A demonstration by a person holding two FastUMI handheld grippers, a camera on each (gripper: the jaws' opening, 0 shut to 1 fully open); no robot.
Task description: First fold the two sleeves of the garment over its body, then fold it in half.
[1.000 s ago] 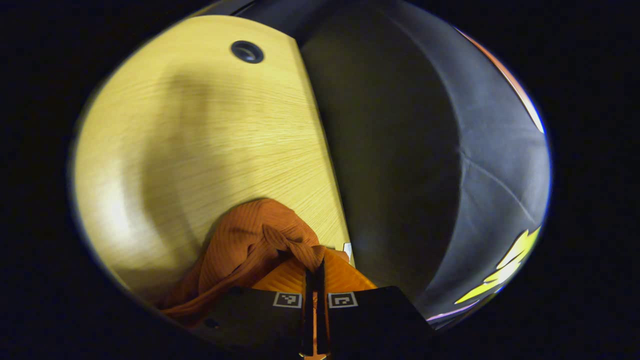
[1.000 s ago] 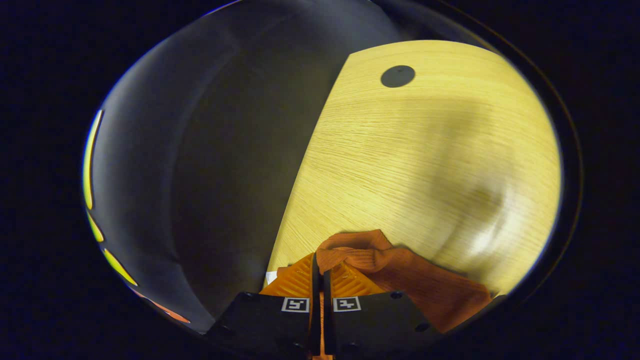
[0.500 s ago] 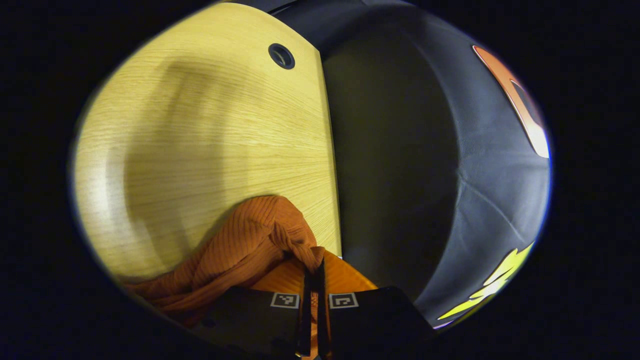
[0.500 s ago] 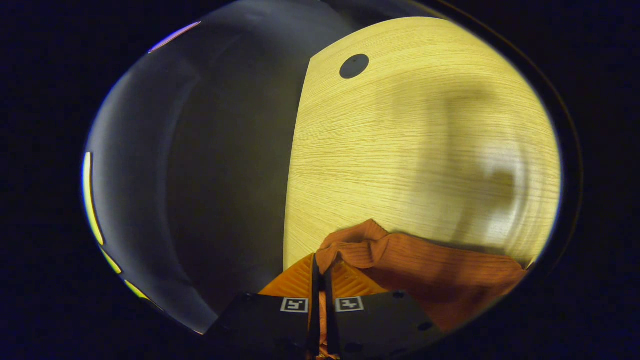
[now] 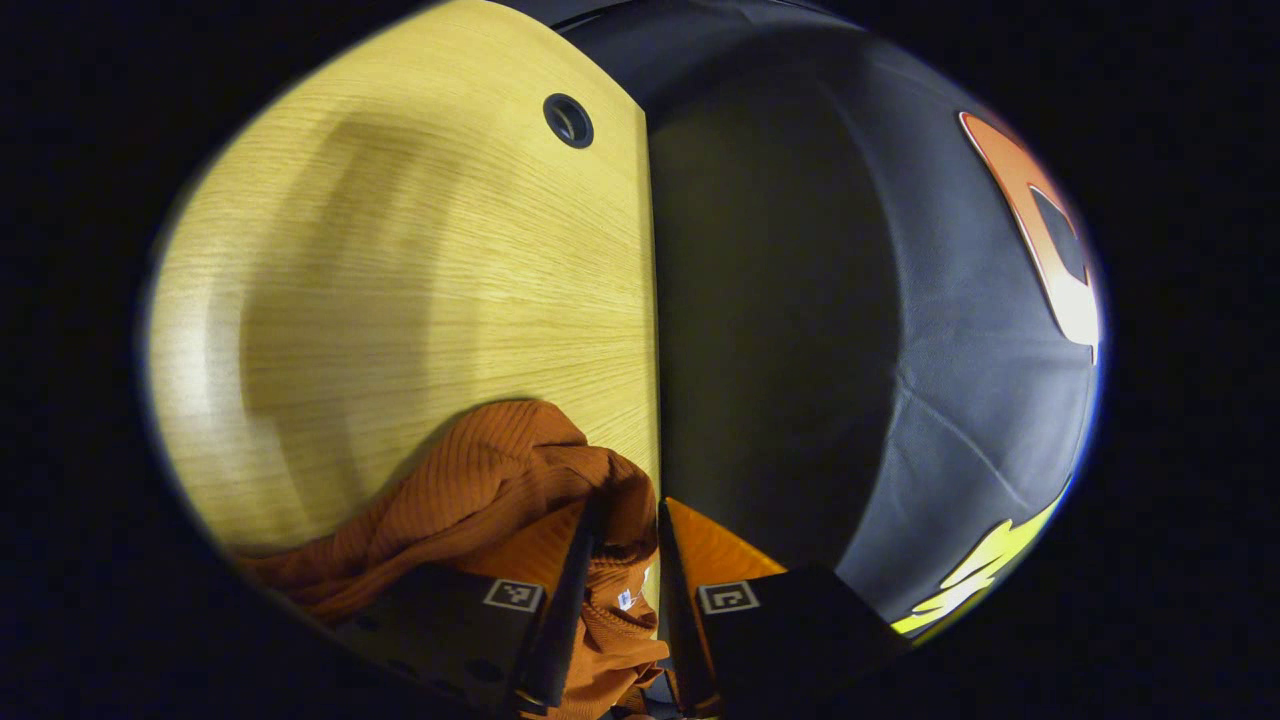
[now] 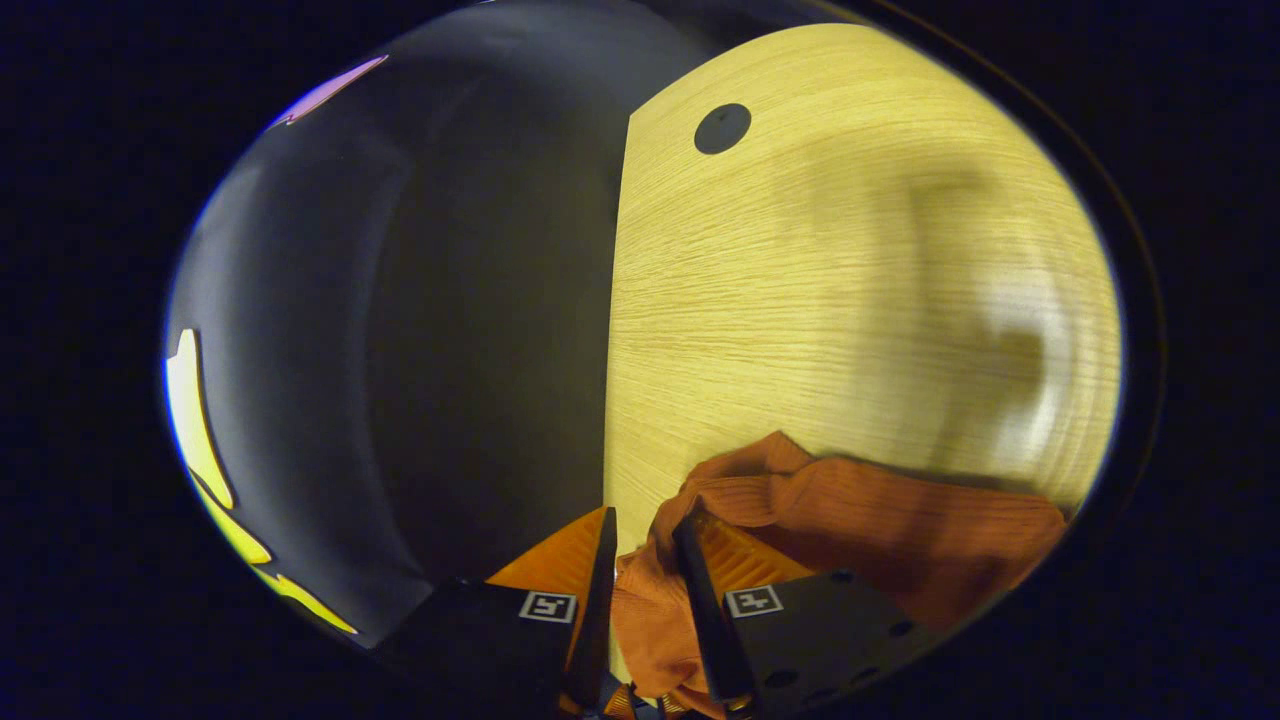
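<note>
The rust-orange ribbed garment lies bunched at a corner of the wooden table, near the table's edge. In the left gripper view, my left gripper is open, its fingers spread with a fold of the fabric lying loose between them. In the right gripper view the same garment spreads to the right along the table. My right gripper is open too, and cloth sags between its parted fingers. How the garment lies beyond these folds is hidden.
A round dark grommet hole sits near the table's far edge, seen again as a grommet hole in the right gripper view. Past the table's straight edge there is a dark drop to the booth's black cloth wall.
Both grippers were shut on the garment's edge; now both have opened and the cloth has slackened between their fingers. The hands have shifted only slightly.
</note>
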